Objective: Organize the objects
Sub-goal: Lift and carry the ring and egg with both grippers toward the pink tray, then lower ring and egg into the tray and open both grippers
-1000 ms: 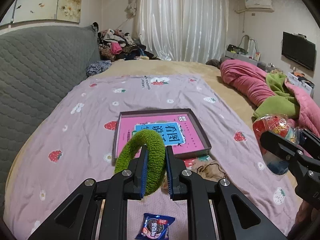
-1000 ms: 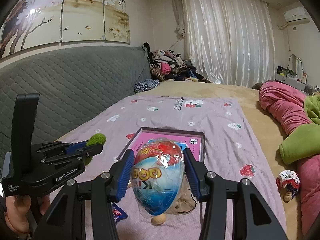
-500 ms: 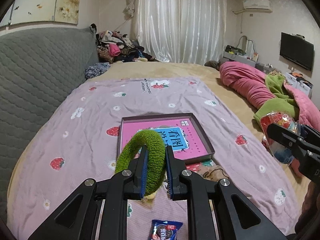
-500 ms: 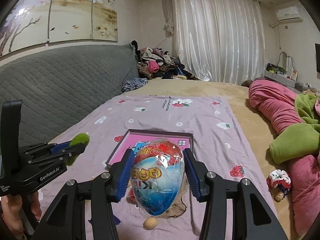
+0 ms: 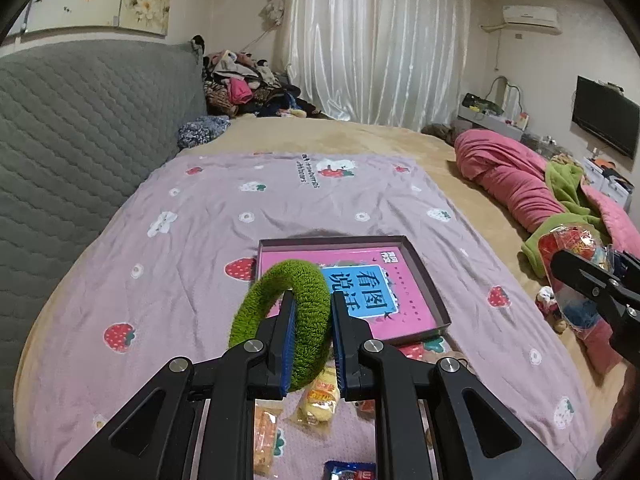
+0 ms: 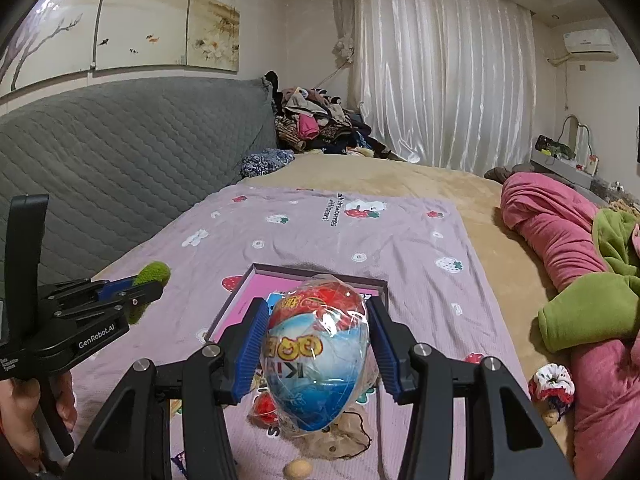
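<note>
My left gripper is shut on a fuzzy green ring, held in the air above the near edge of a shallow box with a pink card inside. In the right wrist view that gripper shows at the left, a tuft of the green ring at its tip. My right gripper is shut on a plastic-wrapped toy egg, red on top and blue below, held over the box. The egg also shows at the right edge of the left wrist view.
Loose snack packets and a blue wrapper lie on the lilac strawberry sheet below the grippers. A brown pouch and a small ball lie under the egg. Pink and green bedding is piled on the right. A grey headboard runs along the left.
Both grippers have drawn back and up from the box, still holding the ring and the egg. More snack packets have come into view beneath the left gripper.
</note>
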Motion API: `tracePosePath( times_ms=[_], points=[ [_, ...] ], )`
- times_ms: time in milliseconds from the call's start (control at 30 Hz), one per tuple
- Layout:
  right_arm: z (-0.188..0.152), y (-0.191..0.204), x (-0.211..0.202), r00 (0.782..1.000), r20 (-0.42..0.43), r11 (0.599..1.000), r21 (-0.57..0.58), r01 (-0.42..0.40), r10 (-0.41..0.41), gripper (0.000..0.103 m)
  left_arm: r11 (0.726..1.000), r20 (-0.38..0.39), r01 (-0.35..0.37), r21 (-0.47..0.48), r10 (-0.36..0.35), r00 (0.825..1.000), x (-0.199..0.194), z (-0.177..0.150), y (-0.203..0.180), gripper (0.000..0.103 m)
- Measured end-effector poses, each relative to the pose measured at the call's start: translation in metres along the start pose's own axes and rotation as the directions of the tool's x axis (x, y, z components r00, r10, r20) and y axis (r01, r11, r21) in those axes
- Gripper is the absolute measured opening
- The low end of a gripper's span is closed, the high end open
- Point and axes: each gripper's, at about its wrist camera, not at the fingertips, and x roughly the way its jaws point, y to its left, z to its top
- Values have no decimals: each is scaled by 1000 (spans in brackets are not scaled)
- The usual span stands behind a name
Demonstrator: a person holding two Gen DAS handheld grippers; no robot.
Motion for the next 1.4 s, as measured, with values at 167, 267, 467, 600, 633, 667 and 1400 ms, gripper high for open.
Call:
tracePosePath(
  times_ms=[167, 267, 467, 600, 633, 667, 1400],
  points=[
    [3, 1, 12, 1000, -9, 1000, -8, -4, 4, 50, 1000, -18, -1, 8, 1, 1000, 11, 5, 1, 16],
    [6, 2, 16, 1000, -14, 1000, -11, -10, 10, 50, 1000, -18, -3, 10, 4, 1000, 13, 9, 1, 16],
    [21, 1, 20, 1000, -5, 1000, -30, -4, 4, 50, 1000, -15, -8, 28, 8, 1000, 16, 25, -2, 16],
    [33, 1, 24, 1000, 8, 999, -49, 1, -1, 50, 1000, -5, -4, 29, 4, 1000, 19, 39, -4, 16],
    [37, 1, 26, 1000, 9, 999, -54, 2, -2, 50, 1000, -2, -6, 28, 6, 1000, 21, 43, -4, 16],
    [41, 0, 28, 1000, 11, 998, -60, 4, -3, 50, 1000, -2, -5, 27, 5, 1000, 23, 45, -4, 16],
    [26, -25, 212, 988, -148, 994, -88, -62, 49, 50, 998, -153, 19, 68, -9, 988, 205, 50, -1, 16]
  ],
)
